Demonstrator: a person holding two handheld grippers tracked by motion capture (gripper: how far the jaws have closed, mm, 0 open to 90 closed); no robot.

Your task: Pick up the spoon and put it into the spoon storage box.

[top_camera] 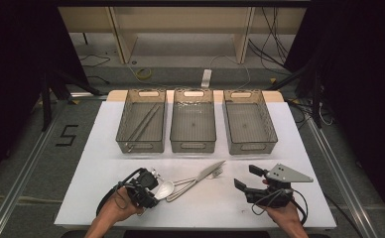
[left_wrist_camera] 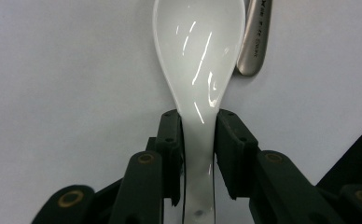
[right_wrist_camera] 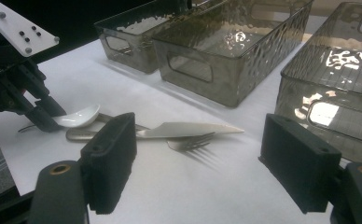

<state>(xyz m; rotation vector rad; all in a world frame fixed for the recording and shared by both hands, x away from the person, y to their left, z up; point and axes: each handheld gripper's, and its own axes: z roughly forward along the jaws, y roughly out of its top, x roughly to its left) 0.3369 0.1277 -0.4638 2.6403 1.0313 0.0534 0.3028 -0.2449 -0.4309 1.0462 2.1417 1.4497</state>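
**Left gripper closes on the white spoon**

We see the left gripper with its jaws drawn in on the handle of the white spoon; the pads seem to press it, though the contact is hard to judge. The spoon lies on the white table, its bowl just beside the knife and fork. Our right gripper hangs released and empty, near the three baskets.
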